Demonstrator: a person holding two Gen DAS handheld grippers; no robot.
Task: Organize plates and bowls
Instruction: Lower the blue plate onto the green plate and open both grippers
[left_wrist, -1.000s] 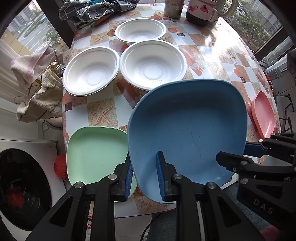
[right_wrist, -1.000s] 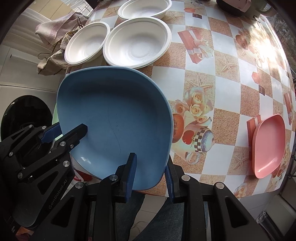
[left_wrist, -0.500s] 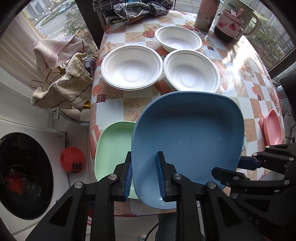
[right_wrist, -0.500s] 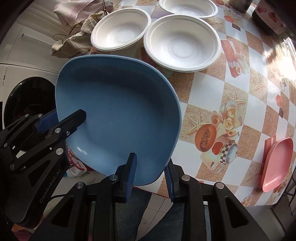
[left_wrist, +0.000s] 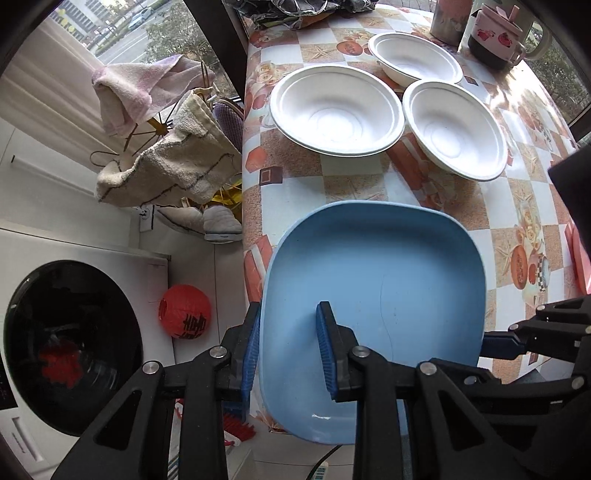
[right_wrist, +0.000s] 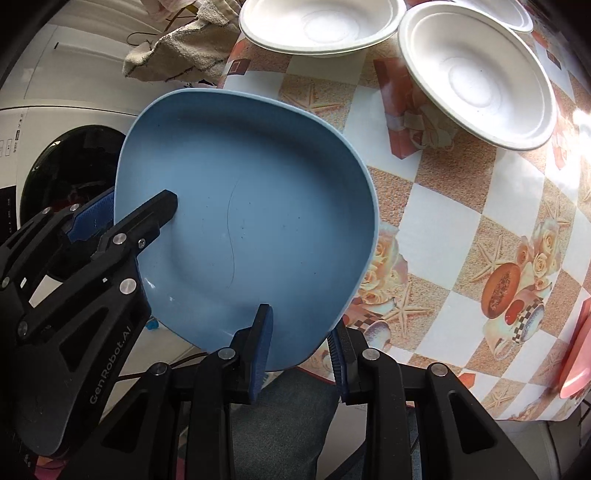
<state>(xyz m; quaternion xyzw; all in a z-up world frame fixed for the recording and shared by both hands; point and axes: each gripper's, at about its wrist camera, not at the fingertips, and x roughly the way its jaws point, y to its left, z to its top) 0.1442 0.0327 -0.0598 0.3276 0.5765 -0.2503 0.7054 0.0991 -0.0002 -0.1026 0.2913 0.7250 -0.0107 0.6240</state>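
A large blue plate (left_wrist: 373, 280) (right_wrist: 243, 218) is held by both grippers over the table's near left corner. My left gripper (left_wrist: 288, 350) is shut on its left rim. My right gripper (right_wrist: 301, 343) is shut on its near right rim; it also shows in the left wrist view (left_wrist: 517, 343). Three white bowls (left_wrist: 336, 110) (left_wrist: 456, 129) (left_wrist: 415, 61) sit on the table beyond the plate, two also showing in the right wrist view (right_wrist: 317, 26) (right_wrist: 476, 74). The green plate is hidden under the blue one.
A pink plate (right_wrist: 576, 362) lies at the table's right edge. A mug (left_wrist: 495, 37) and a tumbler (left_wrist: 448, 18) stand at the back. Towels on a rack (left_wrist: 166, 162), a washing machine (left_wrist: 74, 332) and a red lantern (left_wrist: 184, 312) are left of the table.
Both grippers have carried the blue plate to the left, so that it covers the green plate. The pink plate has slid to the right edge of view.
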